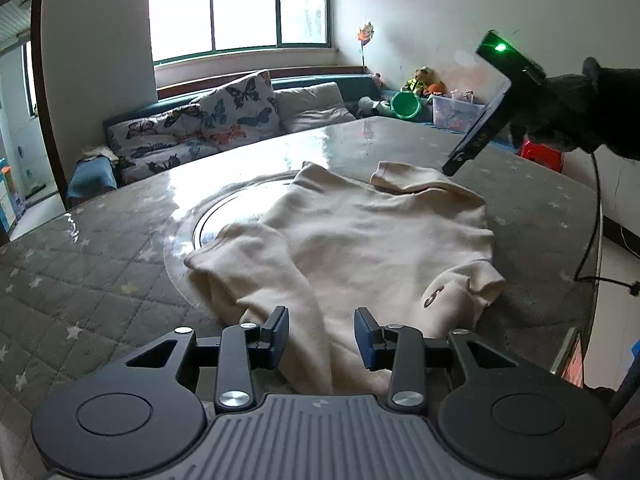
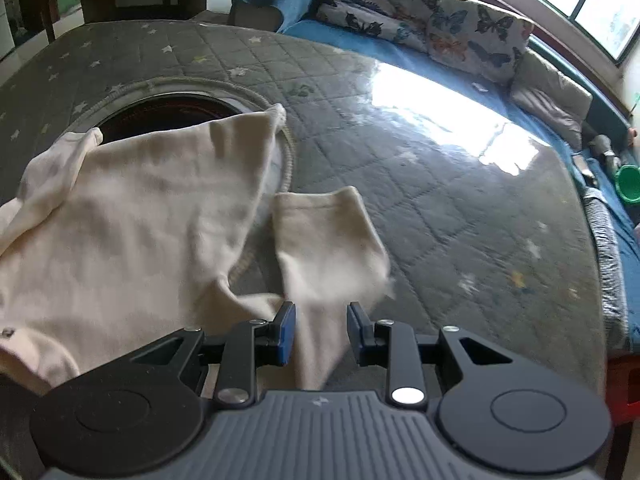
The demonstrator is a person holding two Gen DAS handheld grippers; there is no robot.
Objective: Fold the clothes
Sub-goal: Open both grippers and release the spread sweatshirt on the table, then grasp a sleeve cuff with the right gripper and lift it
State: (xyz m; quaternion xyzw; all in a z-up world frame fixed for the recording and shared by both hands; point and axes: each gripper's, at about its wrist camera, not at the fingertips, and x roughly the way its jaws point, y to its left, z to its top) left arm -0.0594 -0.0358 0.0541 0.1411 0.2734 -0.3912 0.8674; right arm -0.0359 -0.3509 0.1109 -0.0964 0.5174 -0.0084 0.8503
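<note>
Cream shirt [image 1: 360, 236] lies rumpled on the quilted grey table [image 1: 100, 264], partly over its round centre ring [image 2: 168, 108]. My left gripper [image 1: 321, 338] sits wide apart over the near hem. My right gripper [image 2: 321, 332] is also spread, a sleeve [image 2: 324, 240] running loose between its fingers.

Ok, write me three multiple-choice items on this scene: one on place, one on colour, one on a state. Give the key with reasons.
1. Where does the shirt lie?
A. on the sofa
B. on the quilted table
C. on the floor

2. What colour is the shirt?
A. cream
B. red
C. navy

3. How does the left gripper stand?
A. shut on a cushion
B. out of view
C. open, cloth between its fingers

Key: B, the shirt spreads over the grey quilted cover; A, the fabric is pale cream throughout; C, a wide gap shows between the blue pads.
</note>
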